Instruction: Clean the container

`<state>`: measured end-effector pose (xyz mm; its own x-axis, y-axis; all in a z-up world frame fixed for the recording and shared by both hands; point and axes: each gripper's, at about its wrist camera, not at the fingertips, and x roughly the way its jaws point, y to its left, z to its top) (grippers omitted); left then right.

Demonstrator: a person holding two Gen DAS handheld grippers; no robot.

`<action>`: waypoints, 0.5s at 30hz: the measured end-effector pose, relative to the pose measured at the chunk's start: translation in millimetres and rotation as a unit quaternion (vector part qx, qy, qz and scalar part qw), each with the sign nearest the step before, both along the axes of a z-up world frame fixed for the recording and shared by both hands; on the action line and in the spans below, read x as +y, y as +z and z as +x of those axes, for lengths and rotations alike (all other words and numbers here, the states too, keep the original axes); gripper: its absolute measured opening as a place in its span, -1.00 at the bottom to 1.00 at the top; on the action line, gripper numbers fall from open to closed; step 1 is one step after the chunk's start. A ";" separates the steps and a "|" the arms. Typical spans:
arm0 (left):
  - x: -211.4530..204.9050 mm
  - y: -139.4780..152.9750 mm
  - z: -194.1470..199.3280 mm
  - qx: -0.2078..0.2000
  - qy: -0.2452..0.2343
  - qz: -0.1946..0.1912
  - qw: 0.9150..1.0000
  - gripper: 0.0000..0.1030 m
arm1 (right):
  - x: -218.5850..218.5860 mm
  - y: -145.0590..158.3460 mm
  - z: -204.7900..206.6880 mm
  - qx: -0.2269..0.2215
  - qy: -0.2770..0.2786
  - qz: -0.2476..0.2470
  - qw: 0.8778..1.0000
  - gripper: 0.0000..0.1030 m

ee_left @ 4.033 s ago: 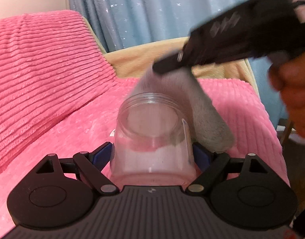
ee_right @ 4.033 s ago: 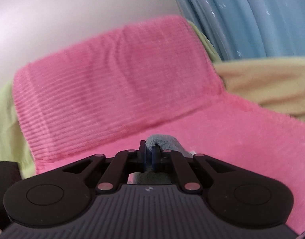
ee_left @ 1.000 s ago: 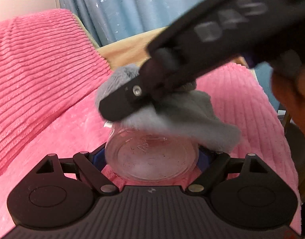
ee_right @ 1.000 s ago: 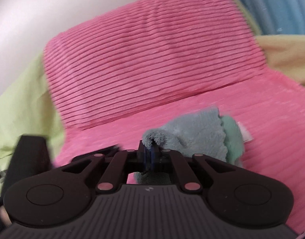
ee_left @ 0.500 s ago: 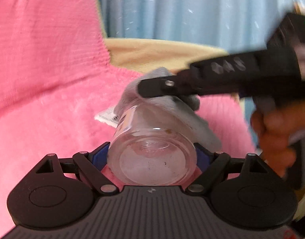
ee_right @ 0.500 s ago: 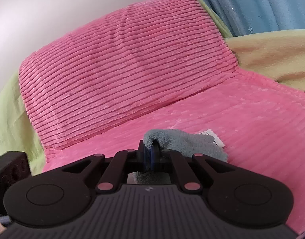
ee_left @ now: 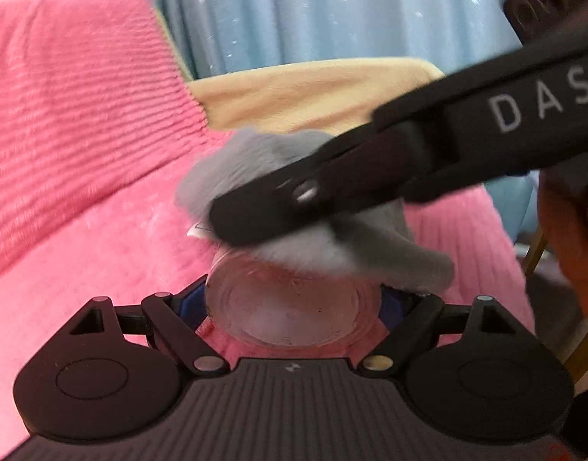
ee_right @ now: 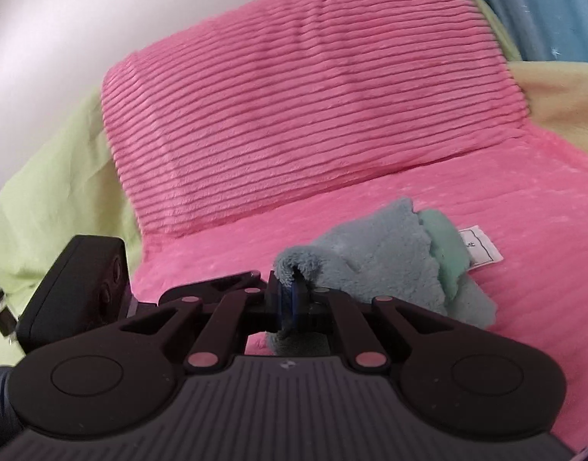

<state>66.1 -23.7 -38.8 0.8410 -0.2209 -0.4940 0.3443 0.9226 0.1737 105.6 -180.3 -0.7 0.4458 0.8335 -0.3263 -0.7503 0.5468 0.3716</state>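
Observation:
A clear plastic jar [ee_left: 294, 307] lies with its bottom toward the left wrist camera, and my left gripper [ee_left: 294, 299] is shut on its sides. My right gripper [ee_right: 292, 296] is shut on a grey-blue fluffy cloth [ee_right: 374, 265] with a mint edge and a white tag. In the left wrist view the right gripper's black body [ee_left: 370, 176] crosses from the right and presses the cloth [ee_left: 390, 249] onto the jar's upper side. The jar's mouth is hidden behind the cloth.
Pink ribbed blanket [ee_right: 294, 115] covers the seat and backrest. A yellow cover [ee_left: 313, 92] and blue curtain [ee_left: 332, 11] lie behind, a green sheet [ee_right: 55, 176] at the left. A person's hand [ee_left: 570, 230] holds the right gripper. The left gripper's body [ee_right: 78, 284] shows at lower left.
The right gripper with the cloth has swept down and leftward across the jar, closer to the left camera. The jar stays held, its bottom still facing the camera.

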 end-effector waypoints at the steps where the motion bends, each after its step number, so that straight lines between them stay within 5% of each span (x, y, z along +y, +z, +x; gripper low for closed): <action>1: -3.3 -0.4 -1.1 -0.004 -0.002 0.010 1.000 0.65 | -1.3 -0.2 3.5 0.001 -0.011 0.000 1.000 -0.97; 5: -8.5 -0.8 -3.5 -0.013 -0.007 0.027 1.000 0.65 | -14.3 -1.4 24.3 0.011 -0.104 0.012 0.994 -0.97; 8: -5.9 0.0 -2.9 -0.010 -0.009 0.016 1.000 0.65 | -18.2 -3.7 28.2 0.018 -0.110 0.024 0.993 -0.97; 11: 9.3 3.2 2.8 0.018 -0.006 -0.063 0.998 0.68 | -17.9 -3.5 25.8 0.007 -0.111 0.016 0.994 -0.97; 15: 41.9 4.1 12.4 0.055 0.006 -0.213 0.975 0.69 | -25.4 -4.8 27.6 0.018 -0.112 0.027 0.993 -0.97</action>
